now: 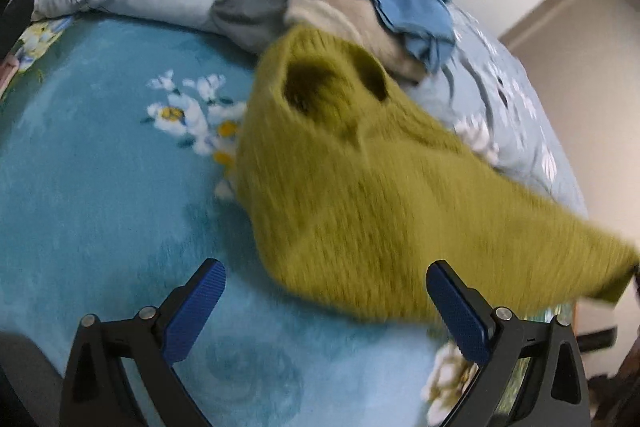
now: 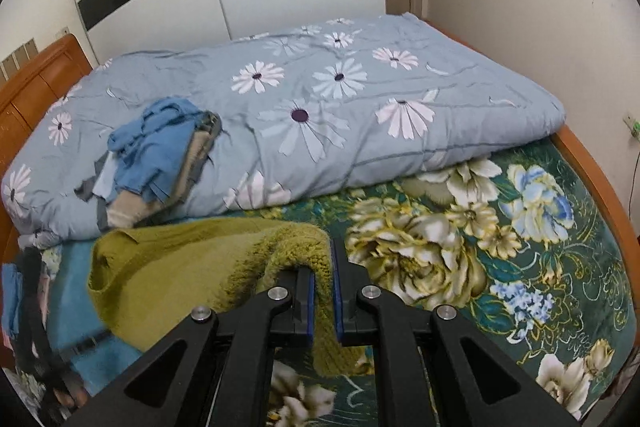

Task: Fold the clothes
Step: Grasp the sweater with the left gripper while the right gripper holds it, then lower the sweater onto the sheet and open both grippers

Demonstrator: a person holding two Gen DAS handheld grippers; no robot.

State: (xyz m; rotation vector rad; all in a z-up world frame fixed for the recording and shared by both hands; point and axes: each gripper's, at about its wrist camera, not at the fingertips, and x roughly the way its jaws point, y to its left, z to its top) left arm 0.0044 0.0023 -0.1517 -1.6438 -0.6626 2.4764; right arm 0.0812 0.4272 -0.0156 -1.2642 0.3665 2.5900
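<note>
Over the floral blue bed blanket (image 1: 92, 187), our right claw (image 2: 324, 291) pinches the fuzzy olive-green knit sweater (image 1: 360, 195) while our left claw (image 1: 324, 303) gapes; one thin grip could slip.

1. On the left claw (image 1: 322, 301) we see two fingers of matte black plastic, and each finger carries a blue pad (image 1: 195, 311) with a fine ribbed texture.
2. Round silver screws sit on the black link arms, and the arms have triangular cut-outs.
3. The right claw (image 2: 325, 301) has the same black frame, the same silver screws and thin blue pads (image 2: 338, 291).
</note>
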